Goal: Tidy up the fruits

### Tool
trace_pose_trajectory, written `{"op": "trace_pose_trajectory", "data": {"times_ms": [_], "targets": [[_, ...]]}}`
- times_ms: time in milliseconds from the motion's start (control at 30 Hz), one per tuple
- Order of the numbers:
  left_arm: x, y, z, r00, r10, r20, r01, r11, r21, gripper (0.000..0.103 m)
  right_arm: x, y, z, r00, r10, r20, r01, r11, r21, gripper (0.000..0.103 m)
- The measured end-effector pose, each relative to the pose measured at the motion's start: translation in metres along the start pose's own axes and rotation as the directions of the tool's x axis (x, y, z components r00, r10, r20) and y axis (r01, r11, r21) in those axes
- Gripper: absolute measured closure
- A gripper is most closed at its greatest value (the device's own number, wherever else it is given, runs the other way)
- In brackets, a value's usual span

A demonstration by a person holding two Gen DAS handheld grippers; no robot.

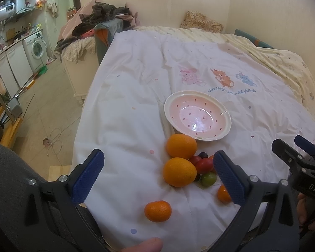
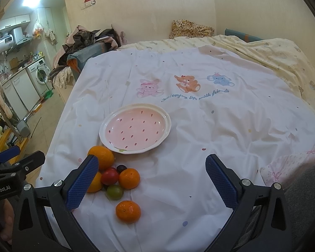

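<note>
Both the left tool (image 1: 158,179) and the right tool (image 2: 152,181) gaped wide and empty, and the round oranges (image 2: 128,211) clustered at lower centre below the empty pink speckled ceramic plate (image 2: 115,146) might have rolled across the soft white bedsheet (image 2: 199,168) if nudged.

Fruit pile (image 1: 184,168) beside pink plate (image 1: 197,115)

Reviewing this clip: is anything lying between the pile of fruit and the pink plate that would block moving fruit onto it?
Nothing visible blocks the way. The pink plate sits empty on the white sheet, and the nearest large orange lies right at its near rim. Both the left hand-held gripper and the right hand-held gripper are open and empty above the sheet.
</note>
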State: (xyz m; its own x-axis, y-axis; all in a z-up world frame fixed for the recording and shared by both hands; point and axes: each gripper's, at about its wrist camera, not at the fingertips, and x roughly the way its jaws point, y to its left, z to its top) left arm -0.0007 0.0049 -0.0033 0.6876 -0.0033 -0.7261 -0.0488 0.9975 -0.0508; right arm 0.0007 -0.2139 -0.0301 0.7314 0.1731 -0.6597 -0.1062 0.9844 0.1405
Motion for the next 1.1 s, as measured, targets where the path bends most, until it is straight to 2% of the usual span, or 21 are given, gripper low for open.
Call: {"op": "trace_pose_trajectory", "data": {"times_ms": [900, 1100], "targets": [[0.0003, 0.0, -0.0002, 1.0, 0.0, 0.0, 0.0, 1.0, -0.001, 0.001, 0.0002, 0.0002, 0.0002, 1.0, 0.001, -0.002, -0.001, 1.0, 0.001, 0.0], [0.0042, 0.0004, -0.0016, 1.0, 0.02, -0.022, -0.02, 1.0, 0.006, 0.001, 0.0046, -0.0008, -0.0031, 0.999, 0.013, -0.032, -0.013, 1.0, 0.016, 0.0]]}}
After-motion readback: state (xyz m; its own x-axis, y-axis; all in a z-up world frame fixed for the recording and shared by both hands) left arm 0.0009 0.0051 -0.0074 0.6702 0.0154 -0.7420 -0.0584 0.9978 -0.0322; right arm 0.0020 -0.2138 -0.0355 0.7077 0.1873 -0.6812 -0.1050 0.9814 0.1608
